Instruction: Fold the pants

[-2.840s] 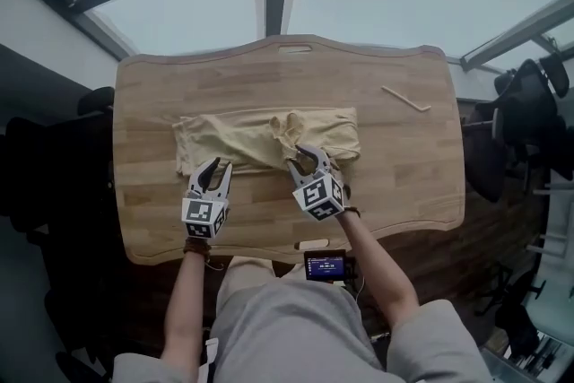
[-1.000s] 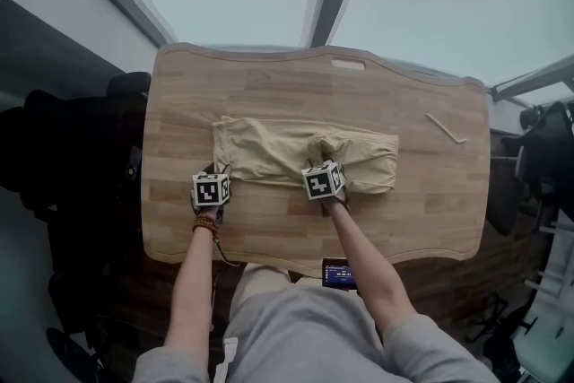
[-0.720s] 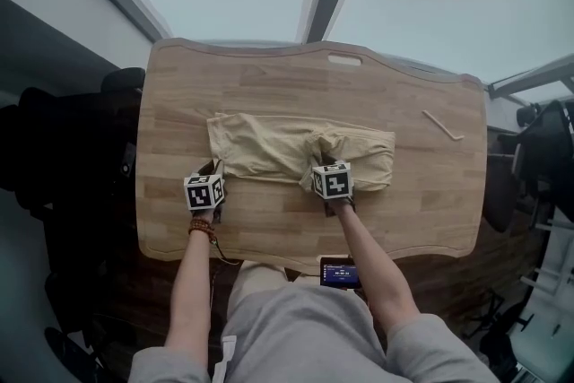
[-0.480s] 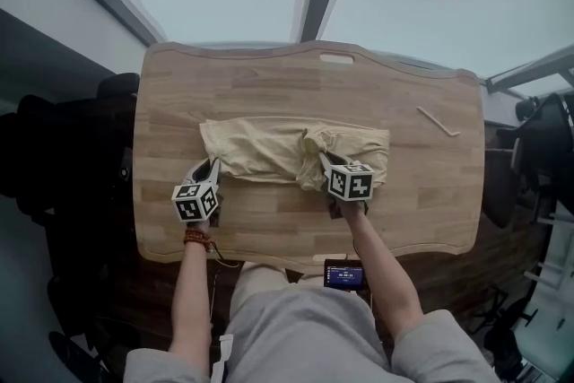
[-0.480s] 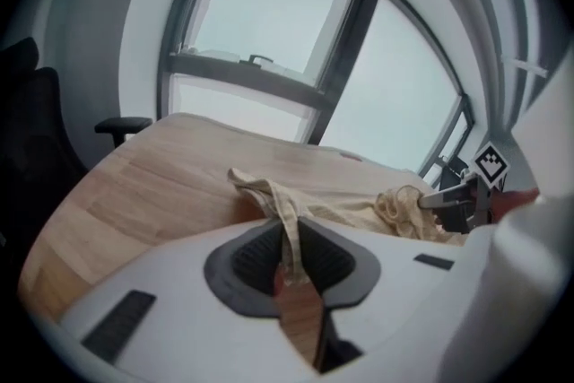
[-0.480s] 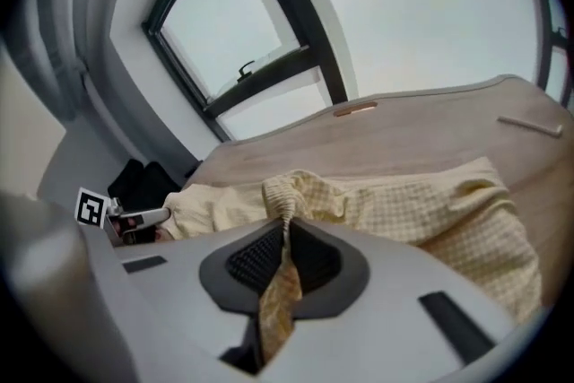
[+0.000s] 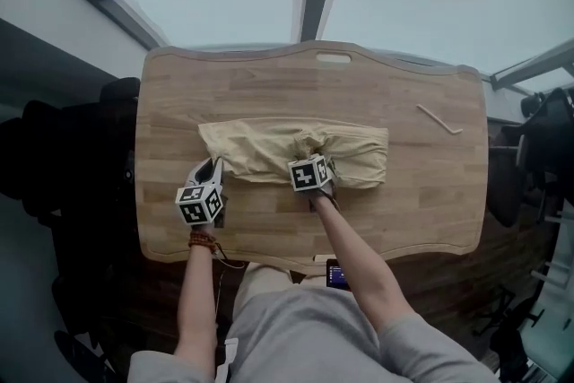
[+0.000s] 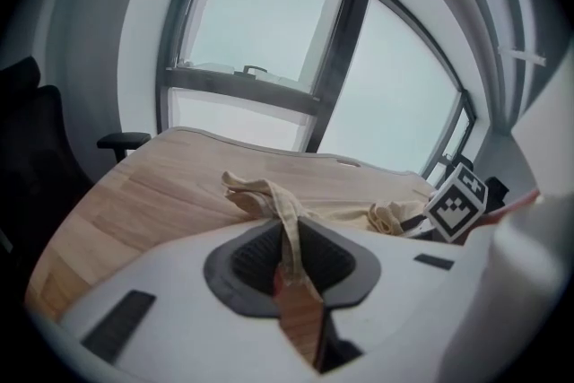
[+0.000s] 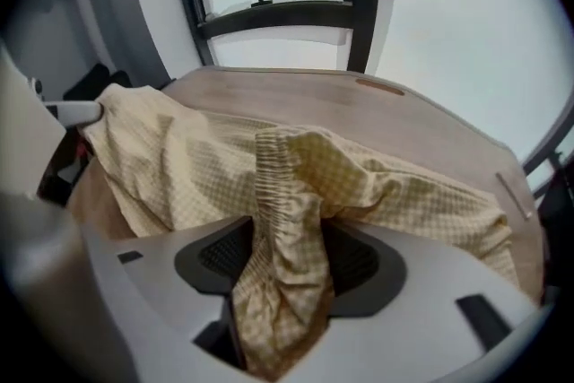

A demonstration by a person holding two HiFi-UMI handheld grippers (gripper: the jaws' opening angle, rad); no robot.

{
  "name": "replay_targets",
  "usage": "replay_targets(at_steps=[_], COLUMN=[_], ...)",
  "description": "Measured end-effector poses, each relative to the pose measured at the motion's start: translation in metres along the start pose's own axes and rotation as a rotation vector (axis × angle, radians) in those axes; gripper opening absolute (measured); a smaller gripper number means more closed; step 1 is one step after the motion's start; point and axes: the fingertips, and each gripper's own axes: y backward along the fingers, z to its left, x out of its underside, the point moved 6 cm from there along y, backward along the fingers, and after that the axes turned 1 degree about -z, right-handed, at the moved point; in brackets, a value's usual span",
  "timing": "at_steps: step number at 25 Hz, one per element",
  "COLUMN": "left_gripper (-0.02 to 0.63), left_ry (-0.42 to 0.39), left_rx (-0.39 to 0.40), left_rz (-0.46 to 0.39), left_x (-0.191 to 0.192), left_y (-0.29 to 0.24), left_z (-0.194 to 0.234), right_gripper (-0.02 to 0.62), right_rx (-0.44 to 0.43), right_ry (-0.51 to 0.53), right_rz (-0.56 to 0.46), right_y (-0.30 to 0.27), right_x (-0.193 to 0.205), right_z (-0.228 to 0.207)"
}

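Pale yellow checked cloth pants (image 7: pixel 269 150) lie across the middle of the wooden worktop (image 7: pixel 269 85). The left gripper (image 7: pixel 213 168) is clenched on their near-left corner, ready to carry the fold. The right gripper (image 7: pixel 316 157) has just been opening its jaws, the bunched waistband loose between them — likely regripping.

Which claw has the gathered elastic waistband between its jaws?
The right claw: the ruched waistband bunches thickly between its jaws, which have just been opening. The left claw is shut on only a thin edge of the pants.
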Motion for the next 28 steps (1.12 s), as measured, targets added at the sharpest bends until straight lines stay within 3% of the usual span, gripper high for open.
replay_targets(at_steps=[2,3,5,9,14,18,22,28], left_gripper=[0.055,0.055,0.055,0.055,0.055,0.055,0.055,0.055], left_ry=[0.002,0.002,-0.003,-0.019,0.009,0.03,0.018,-0.055], left_rx=[0.009,0.018,0.037,0.048,0.024,-0.007,-0.013,0.009], left_rz=[-0.003,-0.005,-0.007,-0.014,-0.029,-0.035,-0.018,-0.063], left_x=[-0.002,-0.004,-0.008,-0.014,-0.015,-0.017,-0.016,-0.041], left_y=[-0.001,-0.001,-0.002,-0.001,0.003,0.011,0.015,0.023], left_z=[0.0,-0.001,-0.001,0.001,0.009,0.023,0.026,0.003], right_gripper=[0.21,0.145,0.094,0.113,0.143,0.131,0.055,0.034], right_rx=[0.036,0.029,-0.025,-0.198,-0.329,-0.323,-0.269,-0.38], right_ry=[-0.015,-0.043,-0.1,-0.142,-0.244,-0.221,-0.145,-0.315], right_rz=[-0.013,-0.025,-0.059,-0.122,-0.138,-0.115,-0.103,-0.253], right_y=[-0.001,0.001,0.005,0.011,0.009,0.006,0.01,0.065], right_x=[0.002,0.003,0.005,0.008,0.014,0.013,0.007,-0.002], right_z=[-0.001,-0.003,-0.01,-0.016,-0.026,-0.029,-0.027,-0.045])
